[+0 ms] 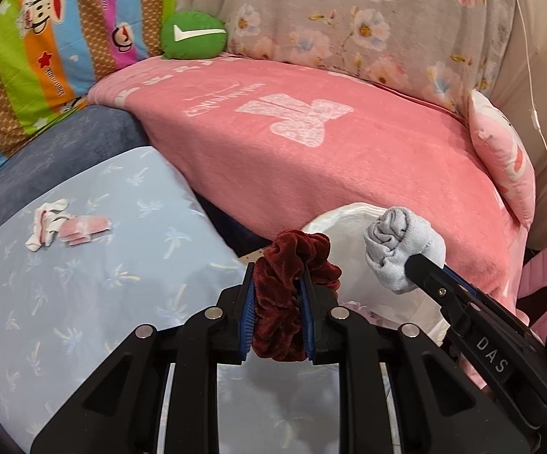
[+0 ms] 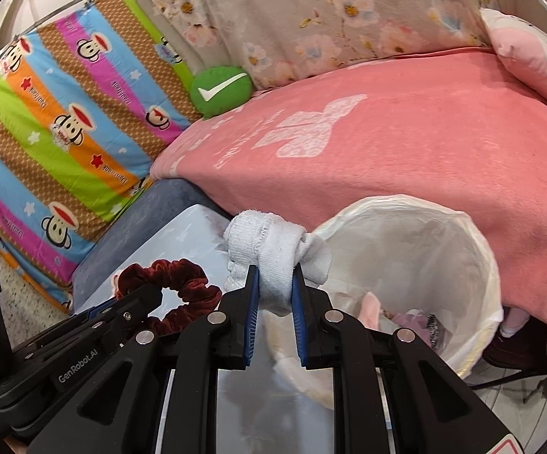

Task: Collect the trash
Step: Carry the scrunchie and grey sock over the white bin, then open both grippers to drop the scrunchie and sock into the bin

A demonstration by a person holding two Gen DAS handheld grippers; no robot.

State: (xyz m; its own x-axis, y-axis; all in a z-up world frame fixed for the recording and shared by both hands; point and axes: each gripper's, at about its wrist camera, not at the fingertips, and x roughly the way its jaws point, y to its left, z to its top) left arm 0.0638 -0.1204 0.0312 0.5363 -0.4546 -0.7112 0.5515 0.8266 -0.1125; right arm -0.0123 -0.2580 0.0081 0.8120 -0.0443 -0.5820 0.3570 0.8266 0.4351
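Scrunchie (image 1: 286, 295) and sock (image 2: 275, 265) hang clamped in grippers beside bin (image 2: 474, 261).

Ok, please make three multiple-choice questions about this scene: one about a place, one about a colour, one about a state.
1. Where does the bin sit?
A. beside the bed with the pink blanket
B. on the blue pillow
C. on the bed

2. What colour is the scrunchie?
A. green
B. dark red
C. yellow

3. What state is the right tool in?
A. open, holding nothing
B. shut on a rolled white sock
C. lying inside the bin

Answers:
1 A: the bin stands against the pink blanket.
2 B: the scrunchie in the left tool is dark red.
3 B: the right tool clamps the rolled white sock.
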